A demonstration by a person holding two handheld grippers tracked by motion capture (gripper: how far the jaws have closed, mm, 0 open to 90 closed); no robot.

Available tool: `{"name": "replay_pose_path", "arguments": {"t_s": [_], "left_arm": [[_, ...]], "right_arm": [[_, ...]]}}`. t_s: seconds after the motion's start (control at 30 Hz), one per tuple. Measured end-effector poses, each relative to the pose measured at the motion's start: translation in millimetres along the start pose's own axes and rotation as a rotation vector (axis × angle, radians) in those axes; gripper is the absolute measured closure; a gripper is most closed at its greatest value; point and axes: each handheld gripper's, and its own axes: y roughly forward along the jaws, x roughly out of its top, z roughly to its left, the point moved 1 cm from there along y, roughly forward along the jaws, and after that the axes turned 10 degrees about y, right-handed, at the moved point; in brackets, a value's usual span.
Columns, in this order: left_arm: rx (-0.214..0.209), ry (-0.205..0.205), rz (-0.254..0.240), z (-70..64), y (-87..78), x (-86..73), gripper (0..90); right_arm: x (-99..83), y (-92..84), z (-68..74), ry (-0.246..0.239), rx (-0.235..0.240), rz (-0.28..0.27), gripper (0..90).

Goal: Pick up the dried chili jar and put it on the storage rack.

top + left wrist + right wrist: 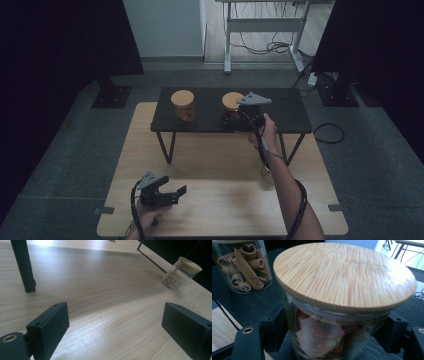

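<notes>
The wooden counter [220, 200] carried a low black shelf [285, 107] at its far side, and that was where the action sat. On the shelf's right half stood a jar of dried red pieces [231, 107] with a bamboo lid, the right gripper [248, 116] around it, jaws on either side of the glass and looking pressed to it, though the contact itself was hard to confirm. By my reading this was the grasp-or-let-go point on the shelf; the next move called for a straight lift clear of the edge, or a clean backing away.

To its left stood the cinnamon jar [183, 106]. Near the front left, the left gripper [167, 192] hung idle, jaws spread over bare wood.

The right gripper view showed the red contents [322, 335] close up. The left gripper view added a third jar of pale grains [180, 273] on the counter.
</notes>
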Motion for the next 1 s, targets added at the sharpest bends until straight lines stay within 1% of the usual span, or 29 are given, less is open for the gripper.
{"name": "replay_pose_path", "arguments": {"t_s": [0.27,0.4,0.8,1.0], "left_arm": [[0.002,0.002,0.0,-0.1,-0.2,0.1,7.0],[0.001,0.002,0.002,-0.2,0.2,0.1,7.0],[0.002,0.007,0.006,-1.7,1.1,0.3,6.9],[-0.008,0.012,0.015,-2.2,3.0,0.8,6.9]], "right_arm": [[-1.4,0.1,1.0,0.007,0.002,0.01,17.8],[-3.1,-1.6,2.2,0.008,-0.002,0.005,16.2],[-12.2,-12.1,-0.7,0.03,0.01,-0.015,15.2],[-19.4,-19.0,2.7,0.025,0.008,-0.024,12.8]]}}
